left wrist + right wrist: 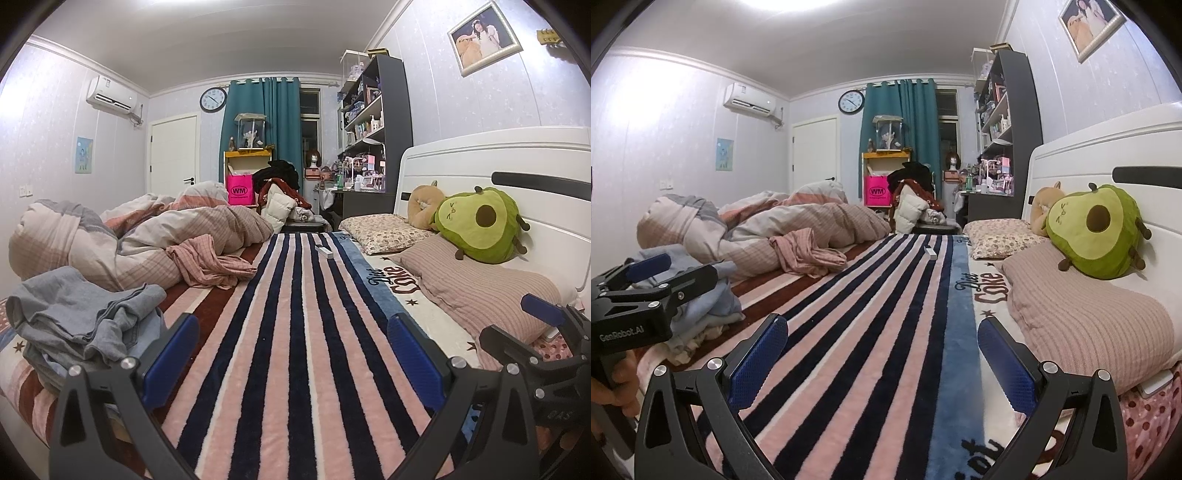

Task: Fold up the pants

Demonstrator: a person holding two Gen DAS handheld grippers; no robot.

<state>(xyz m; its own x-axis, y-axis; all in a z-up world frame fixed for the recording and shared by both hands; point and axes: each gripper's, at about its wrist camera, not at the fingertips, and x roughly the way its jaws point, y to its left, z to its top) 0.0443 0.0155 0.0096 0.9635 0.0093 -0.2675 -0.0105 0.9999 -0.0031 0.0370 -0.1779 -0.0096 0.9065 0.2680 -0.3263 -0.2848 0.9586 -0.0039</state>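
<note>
Crumpled grey-blue pants (79, 317) lie in a heap on the bed's left side, left of my left gripper (295, 354). That gripper hovers open over the striped blanket (295, 295) with nothing between its blue pads. In the right wrist view the same pants (698, 299) sit left of centre, partly hidden behind the left gripper's black body. My right gripper (882, 358) is open and empty above the blanket (871, 302). It also shows at the right edge of the left wrist view. A hand (617, 384) holds the left gripper's handle.
A bunched checked duvet (140, 236) and a pink garment (210, 264) lie beyond the pants. Pillows (476, 291) and an avocado plush (480, 225) line the white headboard (517, 155) on the right. A small white object (324, 251) rests far up the blanket.
</note>
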